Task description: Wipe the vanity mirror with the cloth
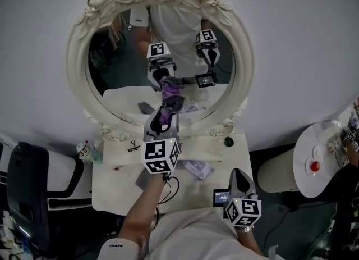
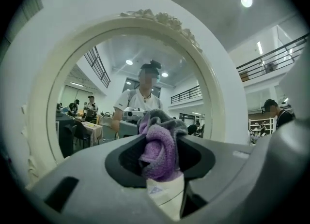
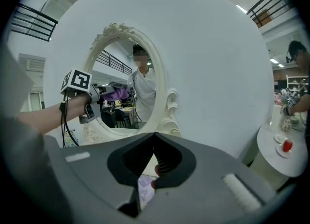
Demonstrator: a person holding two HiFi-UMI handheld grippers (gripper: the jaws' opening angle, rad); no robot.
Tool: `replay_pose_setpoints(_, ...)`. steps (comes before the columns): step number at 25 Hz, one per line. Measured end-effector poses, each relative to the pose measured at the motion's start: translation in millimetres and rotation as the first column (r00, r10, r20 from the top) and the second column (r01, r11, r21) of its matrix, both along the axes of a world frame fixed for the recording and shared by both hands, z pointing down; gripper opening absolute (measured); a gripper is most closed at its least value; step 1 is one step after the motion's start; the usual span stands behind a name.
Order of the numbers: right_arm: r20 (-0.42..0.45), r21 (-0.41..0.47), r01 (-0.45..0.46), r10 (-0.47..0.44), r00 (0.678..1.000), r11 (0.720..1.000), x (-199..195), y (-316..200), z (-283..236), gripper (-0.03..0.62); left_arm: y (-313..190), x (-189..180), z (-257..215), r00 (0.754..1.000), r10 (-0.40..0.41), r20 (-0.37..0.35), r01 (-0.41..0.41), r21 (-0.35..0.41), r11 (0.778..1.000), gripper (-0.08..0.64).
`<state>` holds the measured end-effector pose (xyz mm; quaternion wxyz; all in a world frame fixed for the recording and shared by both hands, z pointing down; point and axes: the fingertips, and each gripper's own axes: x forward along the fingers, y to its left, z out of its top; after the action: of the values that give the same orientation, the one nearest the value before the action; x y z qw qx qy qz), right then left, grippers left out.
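The cloth (image 1: 168, 106), a purple and grey bunch, appears pressed against the lower middle of the vanity mirror (image 1: 126, 76), just above the bottom of its carved white frame. The left gripper (image 1: 162, 121) has its fingers clamped tight on the cloth, bunching it into a pad, I judge so that the glass can be rubbed. The mirror stands at the back edge of the table (image 1: 112, 188). The right gripper (image 1: 238, 173) hangs low over the table's front right corner, fingers closed together on nothing, apparently kept out of the way. A white tag (image 2: 162, 194) on the cloth bears a mark too faint to read.
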<state>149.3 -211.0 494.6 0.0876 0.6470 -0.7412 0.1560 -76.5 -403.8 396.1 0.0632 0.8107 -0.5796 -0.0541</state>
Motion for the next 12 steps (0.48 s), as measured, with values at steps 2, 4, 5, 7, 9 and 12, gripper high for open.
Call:
replay_pose_setpoints(2,0.004,-0.001,0.03,-0.03,1.0,1.0,-17,-5,0,0.008,0,-30,1,0.999,-0.045,0.006,0.045,-0.003,0.999,0.156)
replay_pose_setpoints(4,0.008,-0.001,0.056,-0.056,0.998,0.998,-33,-11,0,0.008,1,-60,2,0.996,-0.089,0.013,0.089,-0.007,0.996,0.156)
replay_pose_setpoints(5,0.009,-0.001,0.068,-0.068,0.998,0.998,-41,-13,0,0.008,2,-74,2,0.994,-0.11,0.018,0.11,-0.008,0.994,0.156)
replay_pose_setpoints(7,0.009,0.0,0.088,-0.088,0.996,0.996,-56,-16,-1,0.008,3,-103,4,0.988,-0.15,0.031,0.15,-0.011,0.989,0.156)
replay_pose_setpoints(9,0.012,-0.001,0.104,-0.104,0.995,0.995,-69,-18,-1,0.008,3,-130,5,0.981,-0.189,0.036,0.19,-0.017,0.982,0.156)
replay_pose_setpoints(12,0.013,-0.01,0.12,-0.12,0.993,0.993,-83,-20,1,0.008,4,-167,6,0.969,-0.244,0.034,0.245,-0.022,0.969,0.156)
